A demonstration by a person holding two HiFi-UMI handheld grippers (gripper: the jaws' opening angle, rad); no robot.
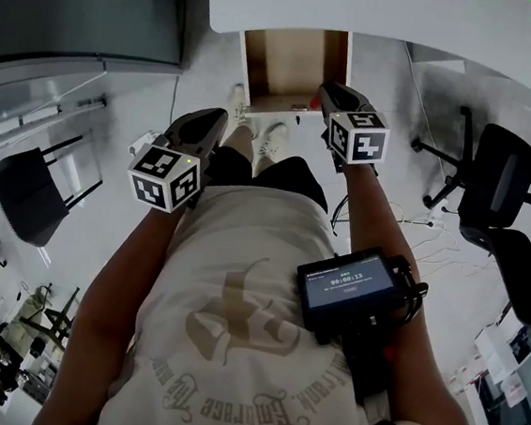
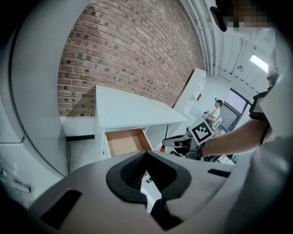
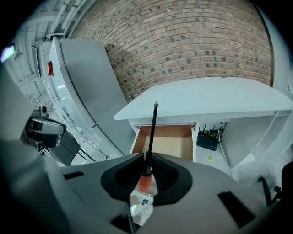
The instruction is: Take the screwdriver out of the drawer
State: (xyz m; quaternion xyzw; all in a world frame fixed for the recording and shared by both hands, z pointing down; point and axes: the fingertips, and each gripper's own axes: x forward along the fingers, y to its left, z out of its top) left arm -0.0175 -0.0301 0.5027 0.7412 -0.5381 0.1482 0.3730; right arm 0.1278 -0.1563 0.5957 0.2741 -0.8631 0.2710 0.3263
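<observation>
The screwdriver (image 3: 146, 176) has an orange handle and a long black shaft that points up over the drawer. My right gripper (image 3: 146, 179) is shut on its handle, above and in front of the open wooden drawer (image 3: 170, 142), whose inside shows nothing in it. In the head view the right gripper (image 1: 332, 99) hangs at the drawer's (image 1: 291, 63) front edge, under the white desk (image 1: 380, 16). My left gripper (image 1: 206, 127) is lower left of it, away from the drawer. Its jaws (image 2: 149, 183) stand slightly apart with nothing between them. The right gripper (image 2: 182, 142) also shows in the left gripper view.
Black office chairs (image 1: 496, 174) stand at the right and another chair (image 1: 27, 191) at the left. The person's white shoes (image 1: 255, 132) are in front of the drawer. A black box with cables (image 3: 208, 139) sits under the desk. A brick wall (image 3: 192, 50) is behind it.
</observation>
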